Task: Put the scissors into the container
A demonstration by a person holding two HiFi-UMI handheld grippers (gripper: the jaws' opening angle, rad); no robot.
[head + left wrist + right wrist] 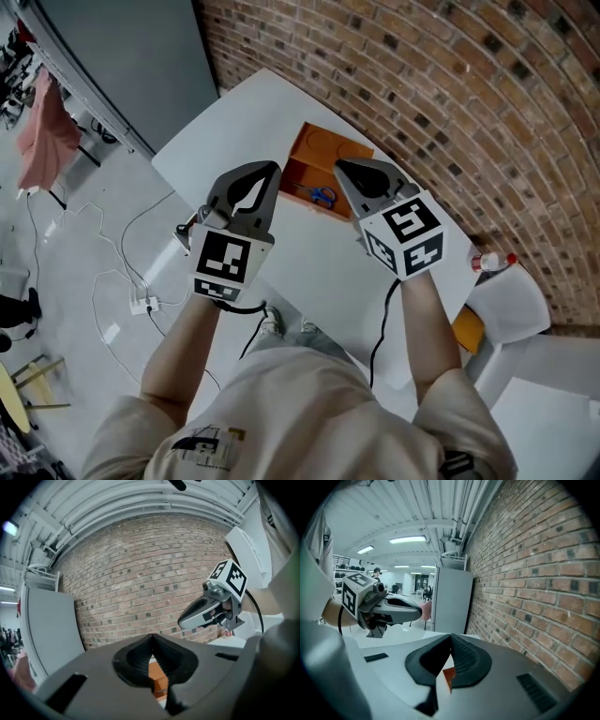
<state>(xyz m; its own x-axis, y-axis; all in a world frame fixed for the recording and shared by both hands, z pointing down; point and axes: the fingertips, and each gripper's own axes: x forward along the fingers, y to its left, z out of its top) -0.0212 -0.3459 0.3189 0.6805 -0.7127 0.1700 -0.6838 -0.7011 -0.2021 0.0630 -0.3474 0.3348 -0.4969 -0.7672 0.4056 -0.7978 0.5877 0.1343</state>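
Scissors (322, 195) lie inside orange container (328, 148), far side of white table (248, 112). Left gripper (270, 169) and right gripper (343, 167) hover nearer, jaws pressed together, empty.

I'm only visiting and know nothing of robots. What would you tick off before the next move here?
1. Scissors lie inside the orange container: ok.
2. Left gripper shut, nothing between its jaws: ok.
3. Right gripper shut, nothing between its jaws: ok.
4. Both grippers held up off the white table: ok.
5. Scissors blades closed: cannot tell, too small in the head view.
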